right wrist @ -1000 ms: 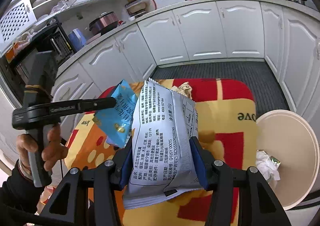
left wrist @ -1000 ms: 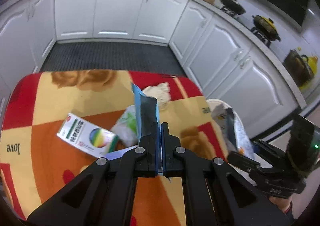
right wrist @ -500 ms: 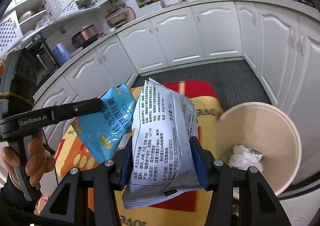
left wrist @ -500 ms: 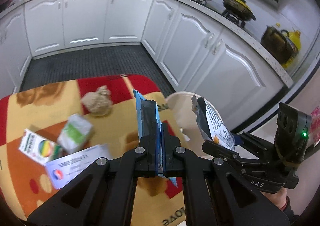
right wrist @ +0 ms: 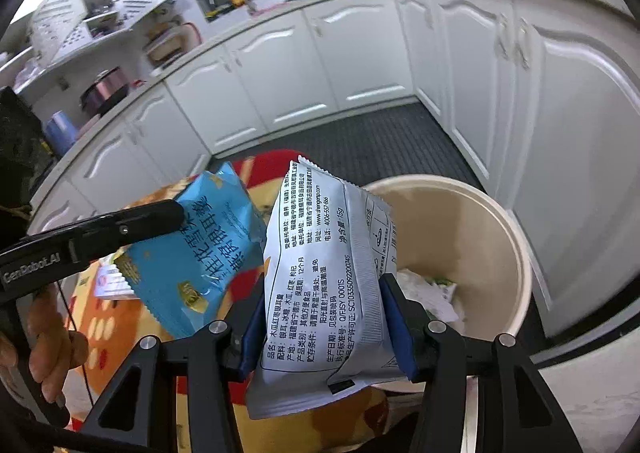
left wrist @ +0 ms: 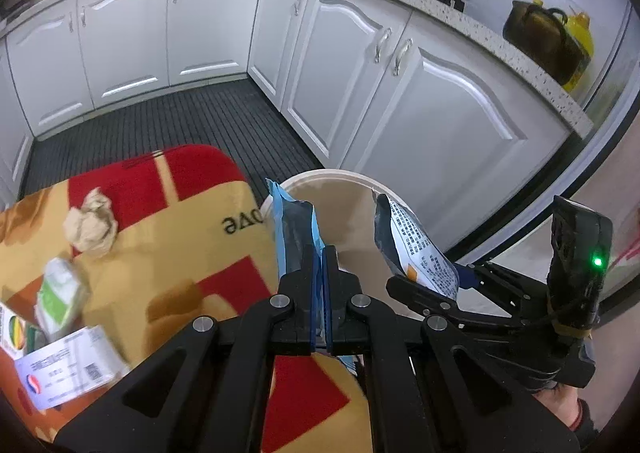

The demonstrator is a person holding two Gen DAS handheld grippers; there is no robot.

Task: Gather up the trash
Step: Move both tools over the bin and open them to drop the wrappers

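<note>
My left gripper point(left wrist: 319, 265) is shut on a blue snack packet point(left wrist: 294, 225), held edge-on above the near rim of the cream trash bin point(left wrist: 340, 177). The blue packet also shows in the right wrist view point(right wrist: 192, 253). My right gripper point(right wrist: 326, 317) is shut on a white snack packet point(right wrist: 320, 285) with black print, held beside the bin point(right wrist: 508, 237). That packet also shows in the left wrist view point(left wrist: 416, 249). White crumpled trash point(right wrist: 428, 293) lies in the bin.
On the red and yellow cloth point(left wrist: 192, 253) lie a crumpled paper ball point(left wrist: 90, 227), a green and white wrapper point(left wrist: 58, 297), a small box point(left wrist: 14, 333) and a white packet point(left wrist: 68, 365). White cabinets point(left wrist: 400, 93) stand close behind the bin.
Both grippers have swung right, from over the cloth toward the bin, each still holding its packet. The bin now sits closer and larger in both views.
</note>
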